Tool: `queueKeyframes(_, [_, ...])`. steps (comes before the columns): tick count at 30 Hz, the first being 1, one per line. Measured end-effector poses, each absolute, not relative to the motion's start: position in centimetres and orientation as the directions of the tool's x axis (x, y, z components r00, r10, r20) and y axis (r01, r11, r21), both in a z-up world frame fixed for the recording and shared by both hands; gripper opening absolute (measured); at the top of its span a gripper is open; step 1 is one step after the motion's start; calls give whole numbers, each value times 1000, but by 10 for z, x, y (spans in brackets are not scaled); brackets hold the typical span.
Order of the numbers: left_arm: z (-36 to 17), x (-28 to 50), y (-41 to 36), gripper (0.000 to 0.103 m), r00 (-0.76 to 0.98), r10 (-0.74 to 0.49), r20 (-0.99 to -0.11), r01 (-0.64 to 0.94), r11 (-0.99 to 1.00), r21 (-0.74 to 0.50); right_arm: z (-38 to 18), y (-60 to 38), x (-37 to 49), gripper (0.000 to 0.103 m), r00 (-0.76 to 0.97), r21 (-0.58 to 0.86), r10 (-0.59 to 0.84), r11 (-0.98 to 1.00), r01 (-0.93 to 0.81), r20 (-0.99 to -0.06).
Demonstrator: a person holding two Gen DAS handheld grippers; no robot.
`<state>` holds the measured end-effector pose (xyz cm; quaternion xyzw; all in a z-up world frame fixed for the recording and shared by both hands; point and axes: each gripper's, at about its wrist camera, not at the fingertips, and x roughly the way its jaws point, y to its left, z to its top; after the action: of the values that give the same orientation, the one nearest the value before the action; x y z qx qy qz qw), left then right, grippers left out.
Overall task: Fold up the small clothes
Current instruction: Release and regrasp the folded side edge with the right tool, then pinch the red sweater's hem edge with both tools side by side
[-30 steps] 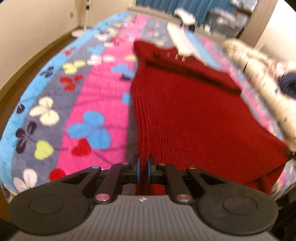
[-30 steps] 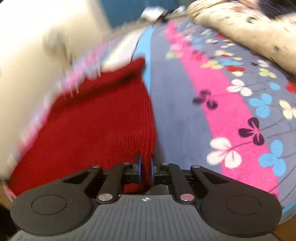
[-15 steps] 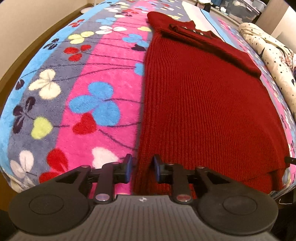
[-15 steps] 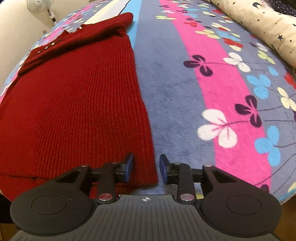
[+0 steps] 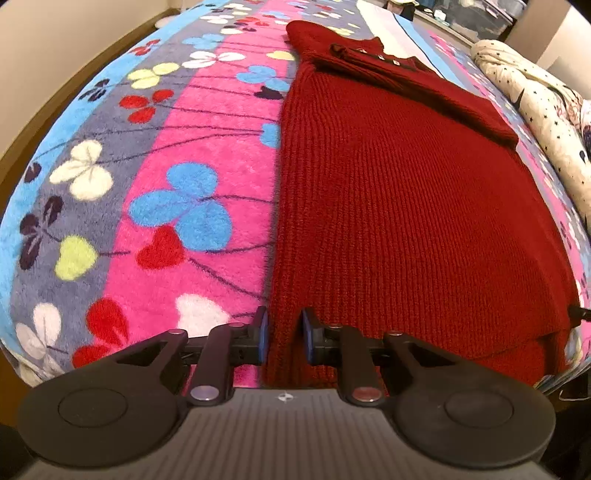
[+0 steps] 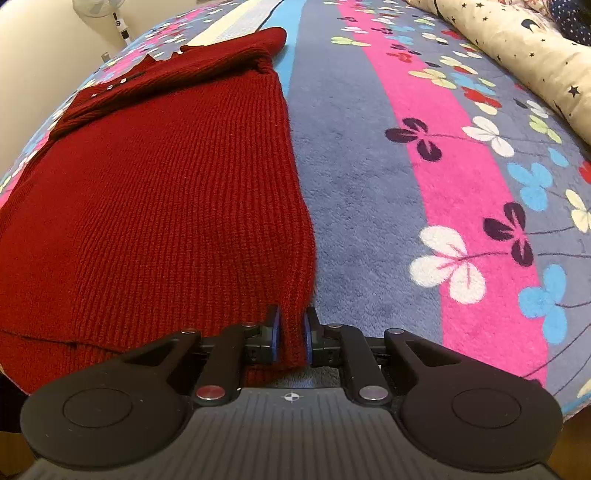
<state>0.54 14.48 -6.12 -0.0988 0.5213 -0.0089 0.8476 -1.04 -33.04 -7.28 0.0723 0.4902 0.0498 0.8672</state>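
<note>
A dark red knitted sweater [image 5: 399, 206] lies flat on the flowered blanket [image 5: 177, 155], sleeves folded across its top near the buttoned collar. It also shows in the right wrist view [image 6: 159, 206]. My left gripper [image 5: 282, 336] is open, its jaws astride the sweater's near left hem corner. My right gripper [image 6: 291, 338] has its jaws a small gap apart around the near right hem corner, with the knit filling the gap between the pads.
A cream star-patterned duvet [image 5: 546, 122] lies along the blanket's right side, also in the right wrist view [image 6: 517, 48]. A white fan [image 6: 107, 14] stands by the wall at the far left. The bed's near edge is just below both grippers.
The sweater was laid down flat and both grippers opened from shut. The left has stayed open. The right has since narrowed again around the right hem corner.
</note>
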Motion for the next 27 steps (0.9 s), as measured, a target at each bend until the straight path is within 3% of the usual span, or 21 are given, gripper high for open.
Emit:
queueKeyframes(4, [-62,6,145,24,452,-112,-885,-93,981,-172,-75,-328,-10,24,509,158,145,987,-18,-849])
queueKeyframes(15, [-63,6,142,24,449,-107,-887,-86,983,-162,-75,-327,-10,24,509,151,142,988,-24,-849])
queueKeyframes(22, [-63,6,142,24,449,-105,-887,-84,984,-160,-74,-327,-10,18,514,154,148,988,-31,-845])
queueKeyframes(27, [-61,4,137,13,460,-102,-882,-52,989,-142,-72,-327,-11,13,521,154,150,987,-35,-841])
